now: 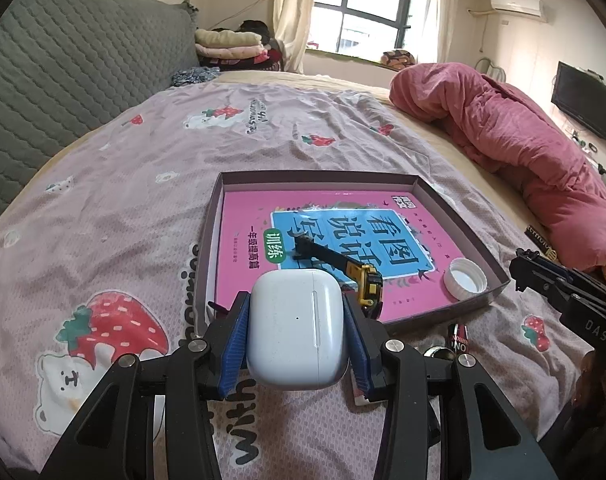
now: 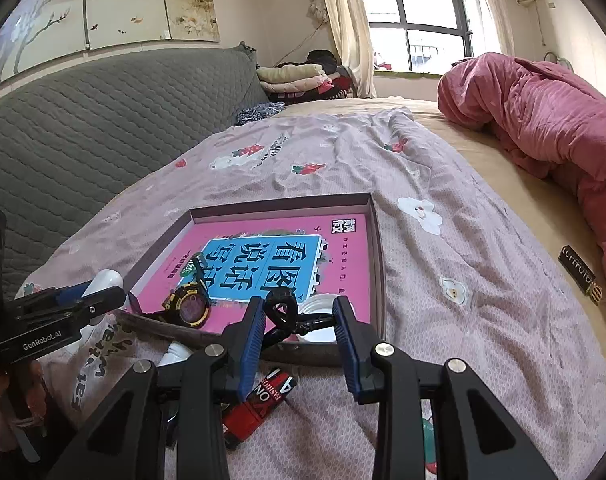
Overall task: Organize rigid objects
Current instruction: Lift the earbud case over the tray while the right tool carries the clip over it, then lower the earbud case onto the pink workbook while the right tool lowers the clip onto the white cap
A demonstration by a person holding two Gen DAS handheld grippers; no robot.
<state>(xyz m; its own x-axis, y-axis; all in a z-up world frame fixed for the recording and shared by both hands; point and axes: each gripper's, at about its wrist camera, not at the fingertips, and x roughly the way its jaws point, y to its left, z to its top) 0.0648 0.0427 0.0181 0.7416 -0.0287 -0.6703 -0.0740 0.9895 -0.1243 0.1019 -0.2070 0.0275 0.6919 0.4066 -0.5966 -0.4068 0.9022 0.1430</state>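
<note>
Earbud case [image 1: 299, 326] clamped and poised just short of the tray [image 1: 499, 276]!

The left gripper [image 1: 297, 336] pinches it between both pads; the right gripper [image 2: 299, 330] grips a black hair claw [image 2: 281, 312]. Next, carry each over the near rim beside the watch [image 2: 189, 306] and release.

A mauve bedsheet printed with strawberries and white bears [image 1: 143, 184] is covering a bed. A rumpled pink quilt [image 1: 515, 136] is lying along its far right side. A grey quilted headboard [image 2: 95, 128] is standing on the left, with folded blankets [image 2: 295, 76] piled near a dark-framed window [image 2: 419, 12]. A black flat-screen television [image 1: 585, 100] is hanging on the right wall.
</note>
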